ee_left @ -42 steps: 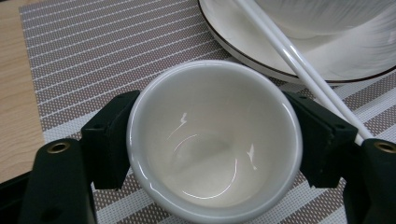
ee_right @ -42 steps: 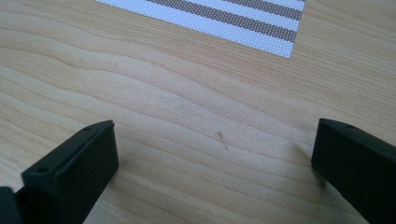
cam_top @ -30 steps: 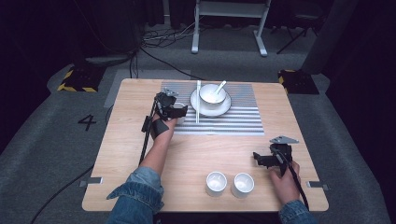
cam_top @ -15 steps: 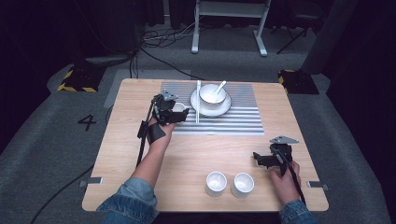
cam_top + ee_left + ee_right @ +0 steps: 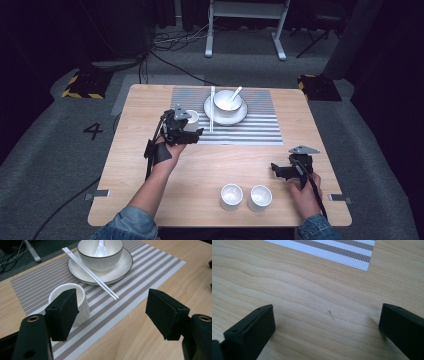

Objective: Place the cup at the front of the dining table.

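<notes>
Looking down from the high view, the left gripper [image 5: 192, 134] hangs over the left edge of the grey-and-white striped woven placemat [image 5: 250, 127], just beside a small white ceramic cup [image 5: 191, 119] that stands on the mat's left part, while the right gripper [image 5: 278, 168] rests low over the bare light wooden table [image 5: 130, 115] near its right edge. Two more small white cups [image 5: 246, 197] stand side by side near the table's front edge (well apart from the mat), and a white bowl with a white spoon [image 5: 229, 99] sits on a white plate [image 5: 225, 113], with white chopsticks [image 5: 212, 107] lying along the plate's left side. Turning to the left gripper view, the black jaws are spread wide and pinch nothing; the small cup [image 5: 81, 301] stands upright on the striped mat [image 5: 35, 287], partly behind the left jaw and not between the two, whether touching it I cannot tell. The chopsticks [image 5: 90, 275] rest slanted across the plate's rim [image 5: 122, 271], tips on the mat. From the right gripper view, the jaws are spread wide over bare wood grain, with a corner of the placemat [image 5: 352, 255] beyond.
</notes>
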`<action>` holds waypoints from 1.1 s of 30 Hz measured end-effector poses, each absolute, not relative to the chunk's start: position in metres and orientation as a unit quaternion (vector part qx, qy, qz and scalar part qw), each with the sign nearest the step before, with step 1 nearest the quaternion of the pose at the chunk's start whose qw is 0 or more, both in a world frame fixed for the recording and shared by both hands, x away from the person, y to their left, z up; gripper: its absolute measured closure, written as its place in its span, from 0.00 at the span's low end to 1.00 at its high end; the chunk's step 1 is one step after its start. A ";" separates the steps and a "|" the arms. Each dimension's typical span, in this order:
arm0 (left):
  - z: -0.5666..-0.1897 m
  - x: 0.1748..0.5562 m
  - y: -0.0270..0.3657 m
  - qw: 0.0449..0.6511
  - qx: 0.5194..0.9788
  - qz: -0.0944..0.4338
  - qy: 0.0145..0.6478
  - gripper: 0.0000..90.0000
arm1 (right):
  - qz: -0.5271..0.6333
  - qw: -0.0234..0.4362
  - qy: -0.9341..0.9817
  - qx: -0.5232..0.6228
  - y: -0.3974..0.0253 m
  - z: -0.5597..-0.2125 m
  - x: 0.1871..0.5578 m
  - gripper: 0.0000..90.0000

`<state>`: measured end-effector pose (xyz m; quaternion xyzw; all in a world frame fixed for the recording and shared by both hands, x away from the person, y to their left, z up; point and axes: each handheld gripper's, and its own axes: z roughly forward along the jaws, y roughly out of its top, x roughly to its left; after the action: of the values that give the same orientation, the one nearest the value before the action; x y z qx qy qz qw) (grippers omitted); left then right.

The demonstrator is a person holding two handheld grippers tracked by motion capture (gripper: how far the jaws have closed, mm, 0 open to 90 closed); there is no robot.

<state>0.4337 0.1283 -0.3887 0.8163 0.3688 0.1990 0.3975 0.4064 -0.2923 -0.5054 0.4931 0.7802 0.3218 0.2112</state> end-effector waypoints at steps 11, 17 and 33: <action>-0.394 0.407 0.124 0.390 0.843 0.182 0.323 0.29 | 0.322 0.211 0.780 0.493 -0.292 -0.505 0.406 0.01; -0.398 0.391 0.129 0.400 0.844 0.173 0.311 0.28 | 0.322 0.211 0.780 0.493 -0.292 -0.505 0.406 0.01; -0.409 0.349 0.152 0.414 0.843 0.152 0.307 0.27 | 0.322 0.211 0.780 0.493 -0.292 -0.505 0.406 0.01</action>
<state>0.3489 0.1524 -0.4086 0.8432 0.3072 0.1516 0.4144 0.4064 -0.2923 -0.5054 0.4932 0.7801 0.3218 0.2111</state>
